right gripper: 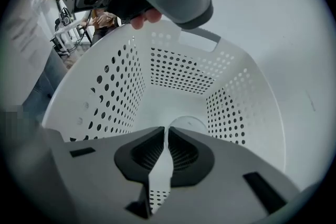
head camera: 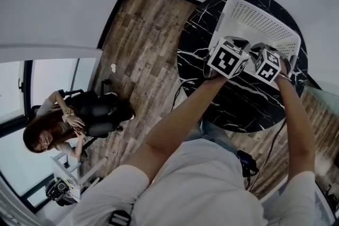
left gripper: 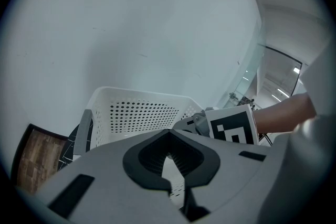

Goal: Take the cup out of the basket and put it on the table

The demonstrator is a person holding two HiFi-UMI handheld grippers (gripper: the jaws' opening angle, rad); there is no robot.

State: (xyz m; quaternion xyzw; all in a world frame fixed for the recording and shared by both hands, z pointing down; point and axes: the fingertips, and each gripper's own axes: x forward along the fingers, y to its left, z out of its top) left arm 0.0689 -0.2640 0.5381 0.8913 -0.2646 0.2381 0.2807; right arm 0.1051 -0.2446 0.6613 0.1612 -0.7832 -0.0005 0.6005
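The cup (right gripper: 190, 124) is sitting on the bottom of the white basket (right gripper: 118, 86), which is standing on the black marble tabletop (head camera: 233, 106). The right gripper (right gripper: 167, 129) is hovering over the basket's opening and the left gripper (left gripper: 168, 132) by its rim, both holding their jaws together on nothing.

The head view looks steeply down from above on the table (head camera: 249, 106) and the basket (head camera: 259, 18) at the frame's upper right. The right gripper view looks close into that basket; the left gripper view faces its outer wall, nearby.
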